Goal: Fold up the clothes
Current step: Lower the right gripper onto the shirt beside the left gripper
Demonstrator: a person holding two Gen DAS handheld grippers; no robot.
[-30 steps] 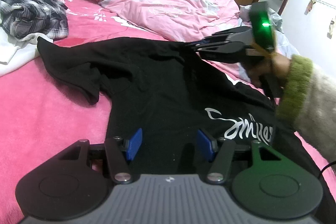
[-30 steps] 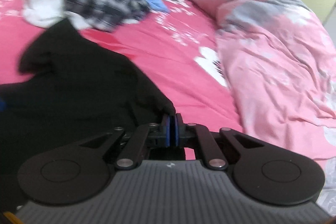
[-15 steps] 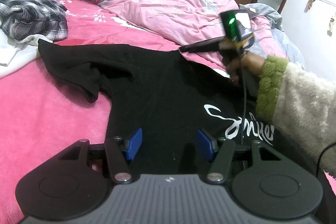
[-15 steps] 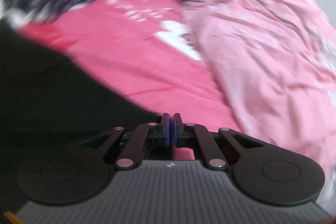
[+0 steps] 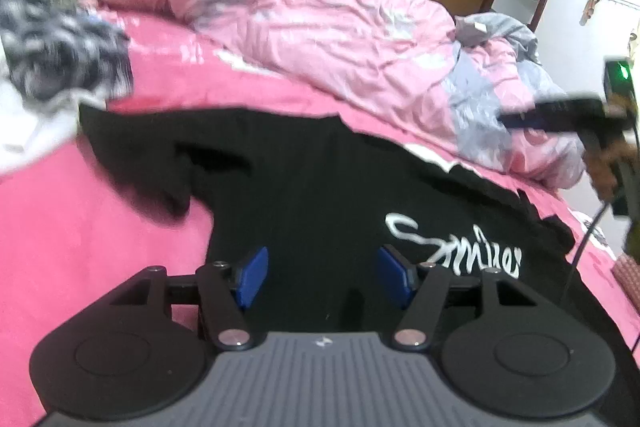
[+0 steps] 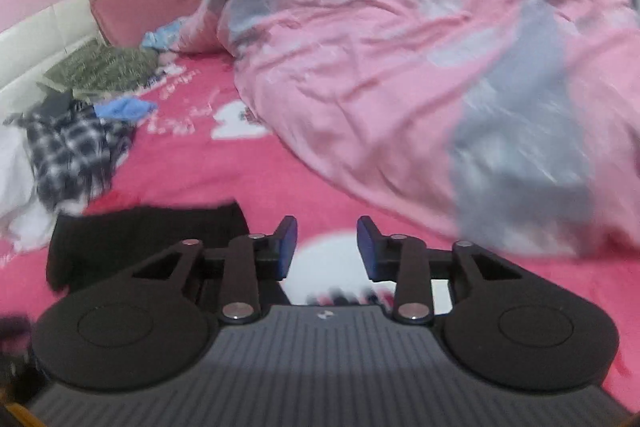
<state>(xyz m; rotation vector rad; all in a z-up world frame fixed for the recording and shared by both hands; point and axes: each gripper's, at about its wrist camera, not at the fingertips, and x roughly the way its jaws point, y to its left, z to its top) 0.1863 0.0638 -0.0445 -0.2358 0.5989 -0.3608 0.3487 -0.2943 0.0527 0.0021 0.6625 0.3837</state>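
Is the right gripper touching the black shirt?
Apart. The right wrist view shows the right gripper opening over pink bedsheet, empty, black shirt off to its left.

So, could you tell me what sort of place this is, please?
Most likely a home bedroom: a bed with a pink sheet, a rumpled pink duvet, and a black T-shirt spread out on it.

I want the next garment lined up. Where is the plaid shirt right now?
The plaid shirt lies crumpled at the left of the right wrist view, on the pink bed sheet, beyond the black T-shirt, beside white cloth.
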